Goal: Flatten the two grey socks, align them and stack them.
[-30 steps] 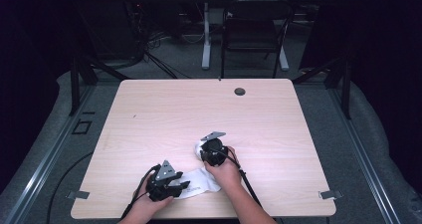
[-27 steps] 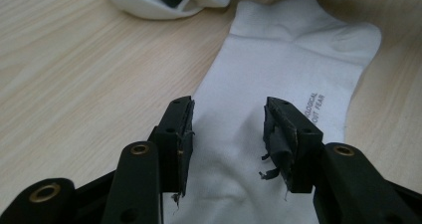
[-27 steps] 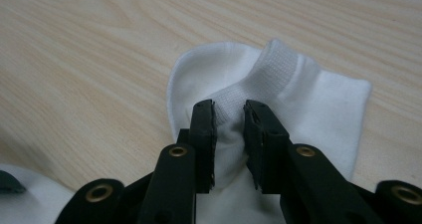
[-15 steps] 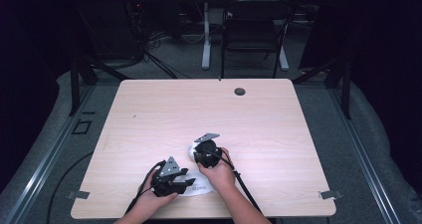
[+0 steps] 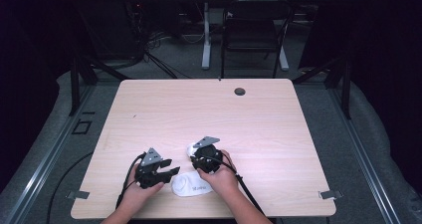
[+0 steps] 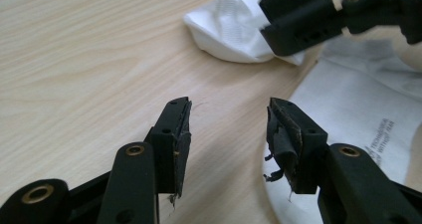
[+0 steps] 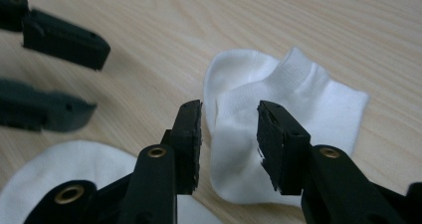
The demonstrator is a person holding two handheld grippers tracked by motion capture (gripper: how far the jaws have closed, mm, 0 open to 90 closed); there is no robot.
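Two white socks lie on the bench [image 5: 278, 114] near its lower edge, between the hands. At lower left of the high view the left tool [image 5: 166, 173] is held with jaws well apart and nothing between them; the flat sock [image 5: 191, 186] lies just to its right, long axis running left to right across the frame. Further right, the right tool [image 5: 195, 160] sits over the folded sock [image 5: 190, 149] — its jaws have just been opening, and in the right gripper view the folded sock [image 7: 278, 114] is seen beyond them, unpinched. The right tool is judged the nearer to the folded sock, which lies straight ahead of its jaws — cuff uppermost.
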